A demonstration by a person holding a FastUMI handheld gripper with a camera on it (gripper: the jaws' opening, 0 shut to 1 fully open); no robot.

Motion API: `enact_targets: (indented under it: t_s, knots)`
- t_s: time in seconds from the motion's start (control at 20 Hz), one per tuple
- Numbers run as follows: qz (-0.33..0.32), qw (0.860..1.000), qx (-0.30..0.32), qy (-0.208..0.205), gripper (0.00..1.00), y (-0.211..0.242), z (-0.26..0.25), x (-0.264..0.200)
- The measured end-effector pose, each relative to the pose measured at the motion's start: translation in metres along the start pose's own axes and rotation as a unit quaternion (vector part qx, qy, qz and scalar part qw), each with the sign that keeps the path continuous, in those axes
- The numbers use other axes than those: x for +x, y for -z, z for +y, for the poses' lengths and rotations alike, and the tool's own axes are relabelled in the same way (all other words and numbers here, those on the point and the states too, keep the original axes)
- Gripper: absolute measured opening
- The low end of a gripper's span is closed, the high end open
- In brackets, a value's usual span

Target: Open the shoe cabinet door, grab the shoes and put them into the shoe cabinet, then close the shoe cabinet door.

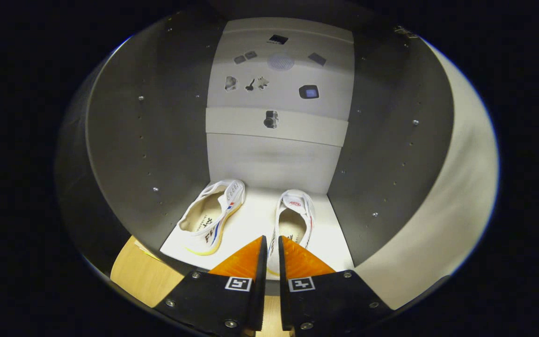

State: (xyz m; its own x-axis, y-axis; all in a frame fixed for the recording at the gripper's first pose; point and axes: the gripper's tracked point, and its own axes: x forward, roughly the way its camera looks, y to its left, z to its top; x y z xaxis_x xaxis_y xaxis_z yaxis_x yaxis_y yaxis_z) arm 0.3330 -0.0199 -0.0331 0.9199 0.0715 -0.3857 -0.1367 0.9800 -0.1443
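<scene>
Both shoes already sit on the floor of the shoe cabinet (124,140), so what remains for you is shutting the door (442,196). Your tongs (272,243) are closed, or nearly so, with nothing visibly between them, their tips just over the heel of the right shoe (293,220). Back out carelessly and you could snag that heel and drag it across the sill, blocking the door. The left shoe (211,217) lies angled toward the left wall. The 2 are white low-top canvas sneakers with red and blue side stripes.
</scene>
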Motion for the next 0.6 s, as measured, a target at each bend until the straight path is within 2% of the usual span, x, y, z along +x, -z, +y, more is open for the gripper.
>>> enact_targets:
  t_s: [0.35, 0.6]
  knots:
    - [-0.047, 0.999, 0.016, 0.006, 0.14, 0.004, 0.012, -0.098]
    - [-0.067, 0.998, 0.017, 0.007, 0.16, 0.014, 0.022, -0.15]
